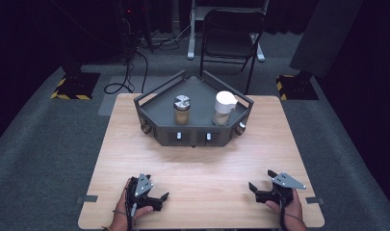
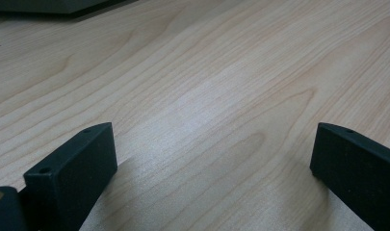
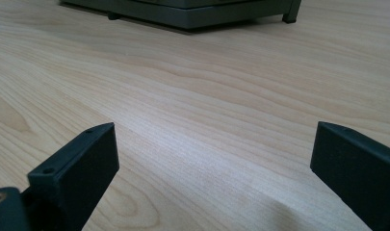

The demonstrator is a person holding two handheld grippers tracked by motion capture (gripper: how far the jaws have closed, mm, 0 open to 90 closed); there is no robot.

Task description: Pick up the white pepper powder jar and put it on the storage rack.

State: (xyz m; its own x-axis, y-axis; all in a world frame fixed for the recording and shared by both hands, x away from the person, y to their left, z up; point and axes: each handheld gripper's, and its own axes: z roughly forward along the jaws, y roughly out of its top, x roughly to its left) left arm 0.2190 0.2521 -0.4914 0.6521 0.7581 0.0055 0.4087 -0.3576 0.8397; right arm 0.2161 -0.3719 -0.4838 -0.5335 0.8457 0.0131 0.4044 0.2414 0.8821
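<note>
Left gripper (image 1: pixel 160 200) on worktop (image 1: pixel 202 163) near its front edge, jaws wide apart and empty, right gripper (image 1: pixel 260 180) likewise, both well short of the tray (image 1: pixel 156 115), two jars (image 1: pixel 181 109) standing in it

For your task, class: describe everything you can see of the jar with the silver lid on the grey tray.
The jar is small, clear and looks like glass, filled with something brown. Its silver lid is shut, with lines crossing its top. It stands upright on the left half of the grey tray, apart from the white-capped jar to its right. Nothing else touches it; both grippers rest far away.
</note>
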